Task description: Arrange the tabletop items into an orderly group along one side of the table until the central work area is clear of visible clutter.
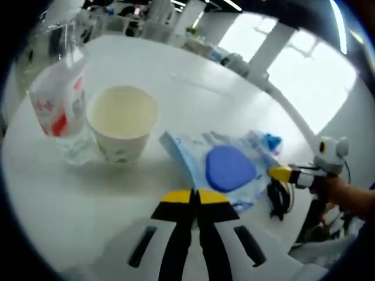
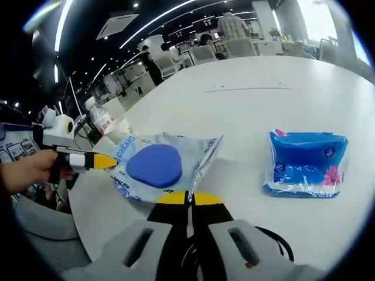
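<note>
The white surface is the biggest thing here, round-edged and bare through most of its middle. On it, in the left gripper view, a clear plastic water bottle with a red and white label stands just beside a white paper cup, the two touching or nearly so. Near the cup lies a flat clear plastic packet with blue print, holding a blue oval pad. In the right gripper view a blue tissue pack lies well apart from the packet, toward the surface's edge.

The left claw has its yellow-tipped jaws pressed together with nothing between them, hovering just short of the packet. The right claw is likewise closed and empty, its tips at the near edge of the packet. Each claw also appears in the other's view, held in a hand at the side of the packet
</note>
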The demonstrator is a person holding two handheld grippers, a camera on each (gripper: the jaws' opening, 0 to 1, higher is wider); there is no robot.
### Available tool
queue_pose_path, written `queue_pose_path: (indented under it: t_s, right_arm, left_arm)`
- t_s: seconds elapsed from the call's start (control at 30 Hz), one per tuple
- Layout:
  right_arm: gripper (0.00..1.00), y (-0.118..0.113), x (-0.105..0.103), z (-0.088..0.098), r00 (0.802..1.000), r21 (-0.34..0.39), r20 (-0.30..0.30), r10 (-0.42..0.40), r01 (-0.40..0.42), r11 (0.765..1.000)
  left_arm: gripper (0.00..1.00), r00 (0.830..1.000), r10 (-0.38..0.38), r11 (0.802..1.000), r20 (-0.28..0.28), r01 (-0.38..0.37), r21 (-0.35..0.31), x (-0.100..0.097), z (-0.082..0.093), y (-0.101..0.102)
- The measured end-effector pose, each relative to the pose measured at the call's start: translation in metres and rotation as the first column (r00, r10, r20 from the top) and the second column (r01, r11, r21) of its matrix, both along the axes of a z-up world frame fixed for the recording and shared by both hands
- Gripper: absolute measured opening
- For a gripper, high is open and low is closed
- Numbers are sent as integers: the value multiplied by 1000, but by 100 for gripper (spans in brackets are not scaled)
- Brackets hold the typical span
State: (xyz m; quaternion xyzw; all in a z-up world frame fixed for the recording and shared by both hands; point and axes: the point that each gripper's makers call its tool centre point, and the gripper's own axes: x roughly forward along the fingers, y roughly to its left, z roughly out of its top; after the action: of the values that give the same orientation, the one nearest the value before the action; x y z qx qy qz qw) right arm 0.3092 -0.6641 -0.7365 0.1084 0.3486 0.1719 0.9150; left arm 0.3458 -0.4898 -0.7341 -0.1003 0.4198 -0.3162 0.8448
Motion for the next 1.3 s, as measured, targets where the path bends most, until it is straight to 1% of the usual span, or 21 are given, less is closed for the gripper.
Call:
queue_pose_path:
  t_s: [0.2,0.4,0.47,0.73,0.93,1.03,1.3]
  right_arm:
    - [0,-3,10,-5,1000,-11,-6,-11,11,1000]
    - [0,-4,22,-9,1000,-22,0,-20,20,1000]
    - [0,-5,27,-11,1000,-21,5,-26,26,999]
    - [0,-1,34,-17,1000,-31,5,-22,22,999]
    - [0,2,34,-24,1000,-68,4,5,-5,998]
    - [0,3,34,-25,1000,-65,4,5,-5,998]
    - [1,3,36,-28,1000,-99,5,17,-16,995]
  left_arm:
    - [0,999,14,1000,32,-14,-1,10,-2,-3]
    - [0,998,34,999,56,-34,4,20,-5,-4]
    - [0,996,41,999,82,-42,13,25,-6,-4]
    - [0,994,62,997,91,-65,33,32,-14,0]
    - [0,993,67,996,96,-71,46,34,-22,4]
    - [0,992,77,996,98,-82,43,38,-23,5]
    - [0,990,77,996,114,-83,45,41,-23,5]
